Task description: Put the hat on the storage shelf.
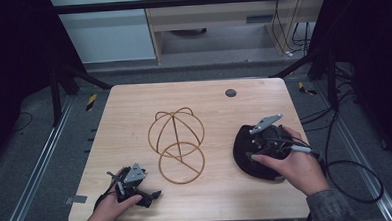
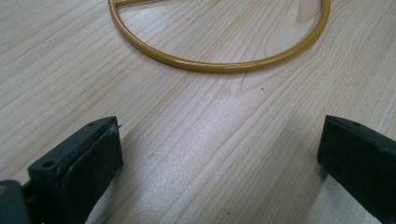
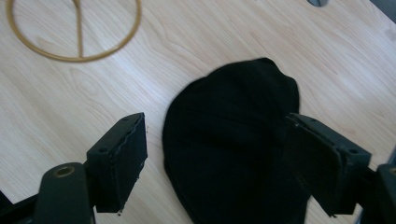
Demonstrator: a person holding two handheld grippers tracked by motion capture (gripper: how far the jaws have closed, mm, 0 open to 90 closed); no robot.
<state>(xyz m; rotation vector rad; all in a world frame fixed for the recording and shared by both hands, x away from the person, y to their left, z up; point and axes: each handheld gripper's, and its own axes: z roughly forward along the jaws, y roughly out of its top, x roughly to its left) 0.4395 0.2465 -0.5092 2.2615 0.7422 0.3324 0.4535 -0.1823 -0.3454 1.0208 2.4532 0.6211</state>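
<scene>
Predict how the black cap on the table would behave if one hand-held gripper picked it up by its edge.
The cap is probably floppy: it lies as a low, soft-edged mound on the table, so it would likely droop from the pinch. It looks like thin fabric, so probably light. Its matte cloth seems unlikely to slip between pads, and it should not roll.

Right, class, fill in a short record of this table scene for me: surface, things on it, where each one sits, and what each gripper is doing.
surface: wooden table, with a small grey round fitting near its far edge
middle: gold wire stand, a domed frame on a ring base
right side: black cap, lying flat on the wood
left gripper: jaws wide apart, nothing between them, low at the near left corner, pointing at the stand's ring
right gripper: jaws open, above the cap, not gripping it
hands: one on each gripper
</scene>
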